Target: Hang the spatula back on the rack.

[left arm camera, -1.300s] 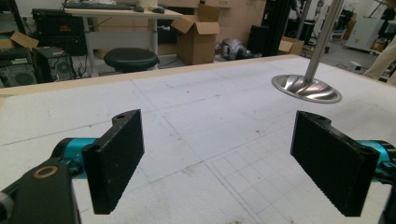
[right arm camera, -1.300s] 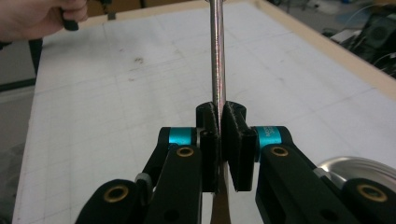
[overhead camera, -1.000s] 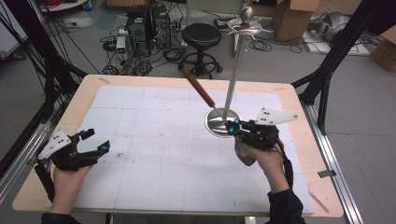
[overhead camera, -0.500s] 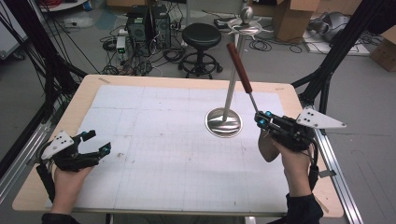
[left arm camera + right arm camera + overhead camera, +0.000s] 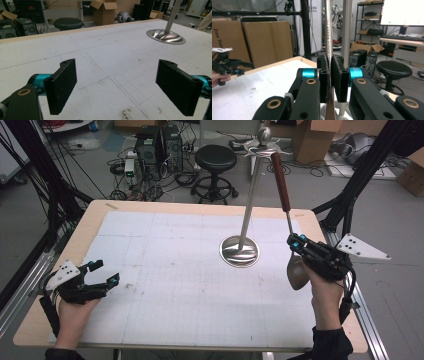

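Observation:
A spoon with a brown wooden handle [image 5: 280,180] stands almost upright at the table's right side, its metal bowl [image 5: 297,272] hanging downward. My right gripper [image 5: 295,242] is shut on its thin metal stem [image 5: 328,30], jaws pressed together around it [image 5: 330,75]. Just left of it stands a metal rack: a round base [image 5: 240,251] with a tall pole [image 5: 250,195] and hooks at the top. My left gripper [image 5: 106,271] rests near the front left of the table, open with nothing between its pads [image 5: 117,85]. The rack base [image 5: 165,36] lies far ahead of it.
A white gridded mat [image 5: 165,270] covers the wooden table. Beyond the far edge are a black stool [image 5: 216,157], computer towers [image 5: 155,142], cables and cardboard boxes [image 5: 310,135]. Black frame struts rise at both sides.
My right gripper has moved right, away from the rack base, and swung the spoon from leaning far-left to nearly upright. The left gripper has stayed put.

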`<state>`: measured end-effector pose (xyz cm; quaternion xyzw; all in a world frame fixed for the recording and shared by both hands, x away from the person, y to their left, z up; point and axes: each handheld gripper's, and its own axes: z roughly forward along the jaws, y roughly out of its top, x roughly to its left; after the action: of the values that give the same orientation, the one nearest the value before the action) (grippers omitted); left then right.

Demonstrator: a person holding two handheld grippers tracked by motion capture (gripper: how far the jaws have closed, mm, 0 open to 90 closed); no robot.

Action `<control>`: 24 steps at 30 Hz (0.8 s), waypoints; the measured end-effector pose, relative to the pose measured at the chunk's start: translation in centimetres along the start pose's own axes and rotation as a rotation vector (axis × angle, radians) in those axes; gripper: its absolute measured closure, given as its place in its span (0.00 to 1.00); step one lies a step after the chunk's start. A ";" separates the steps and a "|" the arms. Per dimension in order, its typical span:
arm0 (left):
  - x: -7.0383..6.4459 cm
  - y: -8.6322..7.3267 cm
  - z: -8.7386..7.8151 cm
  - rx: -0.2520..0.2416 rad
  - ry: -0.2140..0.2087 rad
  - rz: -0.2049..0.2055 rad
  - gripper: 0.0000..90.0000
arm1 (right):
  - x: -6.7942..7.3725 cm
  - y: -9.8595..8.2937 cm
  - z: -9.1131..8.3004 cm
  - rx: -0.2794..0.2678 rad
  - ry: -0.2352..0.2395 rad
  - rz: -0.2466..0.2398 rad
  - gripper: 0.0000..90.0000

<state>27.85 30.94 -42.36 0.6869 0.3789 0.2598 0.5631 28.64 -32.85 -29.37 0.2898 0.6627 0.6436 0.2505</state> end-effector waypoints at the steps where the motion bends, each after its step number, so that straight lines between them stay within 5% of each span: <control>1: 0.0 0.0 0.0 0.001 0.000 0.000 0.20 | 0.0 0.0 0.0 0.004 -0.004 -0.002 0.95; 24: -0.1 -0.1 0.2 0.008 -0.002 0.002 0.20 | -0.5 -0.2 1.6 0.050 -0.050 0.012 0.95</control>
<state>27.92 30.75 -42.46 0.6898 0.3786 0.2580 0.5607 30.06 -32.07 -29.64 0.3161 0.6701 0.6209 0.2558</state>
